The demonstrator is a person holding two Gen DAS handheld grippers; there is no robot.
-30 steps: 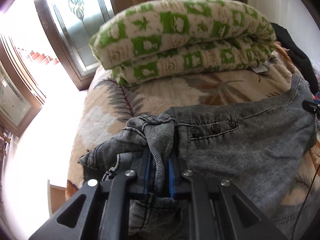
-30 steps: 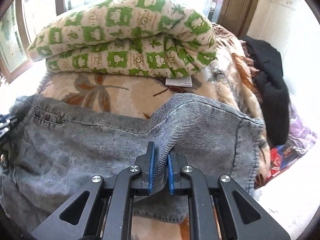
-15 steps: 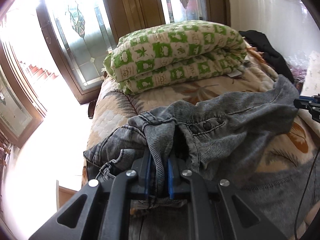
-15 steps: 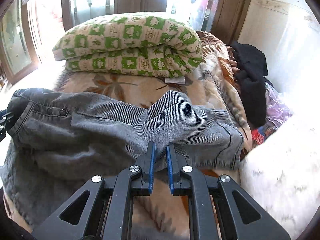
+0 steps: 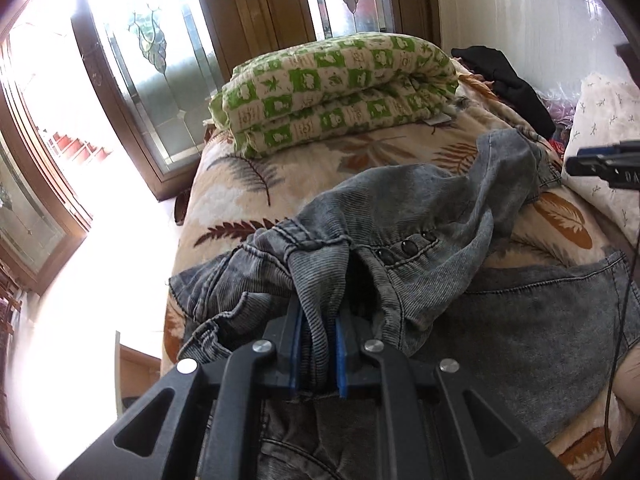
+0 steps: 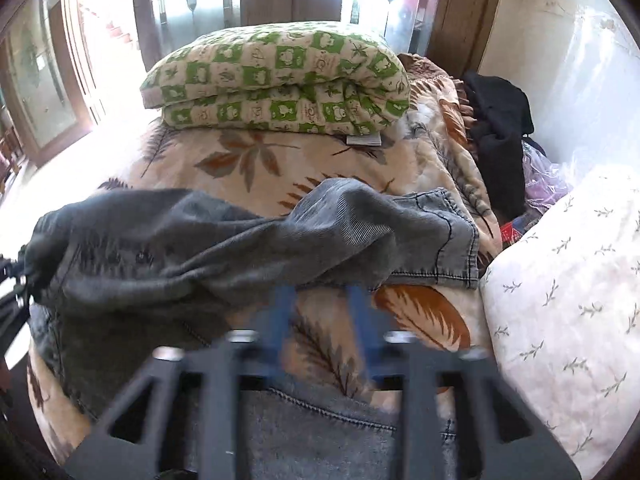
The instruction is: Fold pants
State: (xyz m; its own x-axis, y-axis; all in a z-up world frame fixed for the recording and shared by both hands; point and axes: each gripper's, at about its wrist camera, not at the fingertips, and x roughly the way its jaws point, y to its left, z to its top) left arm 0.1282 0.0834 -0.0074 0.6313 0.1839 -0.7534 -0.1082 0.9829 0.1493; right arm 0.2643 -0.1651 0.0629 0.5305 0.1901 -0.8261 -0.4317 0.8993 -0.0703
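Note:
Grey denim pants (image 5: 420, 232) lie bunched across a leaf-print bed. My left gripper (image 5: 318, 344) is shut on a gathered fold of the waistband beside three dark snaps (image 5: 404, 246). In the right wrist view the pants (image 6: 224, 240) sag in a heap ahead of my right gripper (image 6: 320, 312), which is open, blurred and just short of the cloth, holding nothing. The right gripper also shows at the right edge of the left wrist view (image 5: 600, 162). A lower part of the pants (image 6: 320, 432) lies under the right gripper.
A folded green-and-cream quilt (image 6: 276, 84) lies at the head of the bed (image 6: 248, 168). Black clothing (image 6: 500, 120) is piled at the far right. A white floral pillow (image 6: 568, 280) sits at the right. Glass doors (image 5: 160, 72) stand behind the bed.
My right gripper has opened and let go of the pants' edge, which has dropped onto the bed. Both grippers have pulled back toward me. The left still holds the waistband.

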